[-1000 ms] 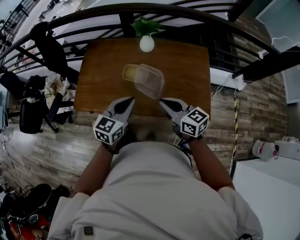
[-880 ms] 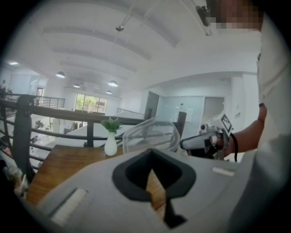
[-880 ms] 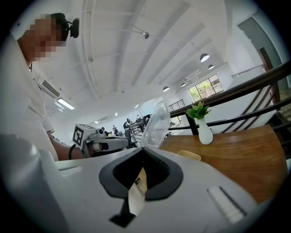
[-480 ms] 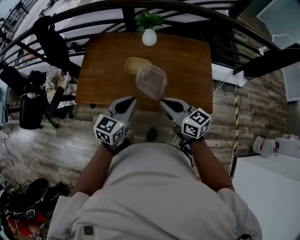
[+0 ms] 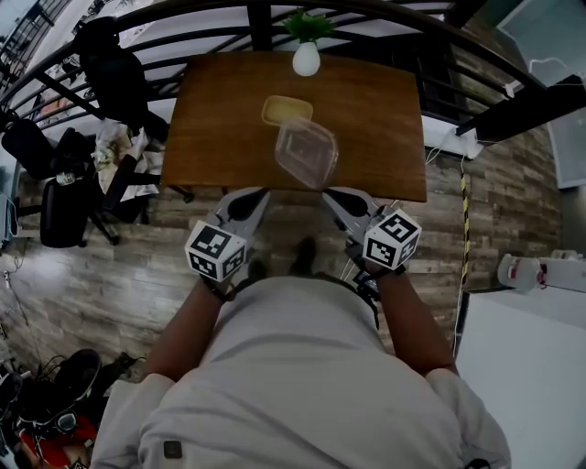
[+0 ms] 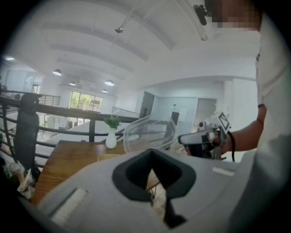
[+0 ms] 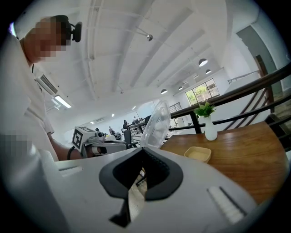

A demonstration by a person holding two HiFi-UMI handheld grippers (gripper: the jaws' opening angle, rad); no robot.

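The right tongs [image 5: 328, 193] are pinching the near corner of a clear plastic container [image 5: 307, 153], w/ the jaws pressed together on its rim. In the right gripper view the container is standing edge-on, rising straight up from the tong tips. It's hanging in the air just ahead of both tongs, tilted and not touching the surface [image 5: 220, 119].

The left tongs [image 5: 258, 193] are sitting beside the right pair at approx. the same level. Their jaws are pressed together w/ nothing btw. them. They're staying apart from the container, which is showing just past their tips and slightly to the right in the left gripper view.

Further ahead of the tongs, beyond the container, a shallow yellow tray [image 5: 286, 110] is lying flat on the wooden surface. Past that, at the far edge, a white vase w/ a green plant [image 5: 306, 59] is standing upright. A dark railing [image 5: 183, 20] is curving behind the surface. Well off to the left of the left tongs, a black chair [image 5: 57, 212] is standing on the plank floor.
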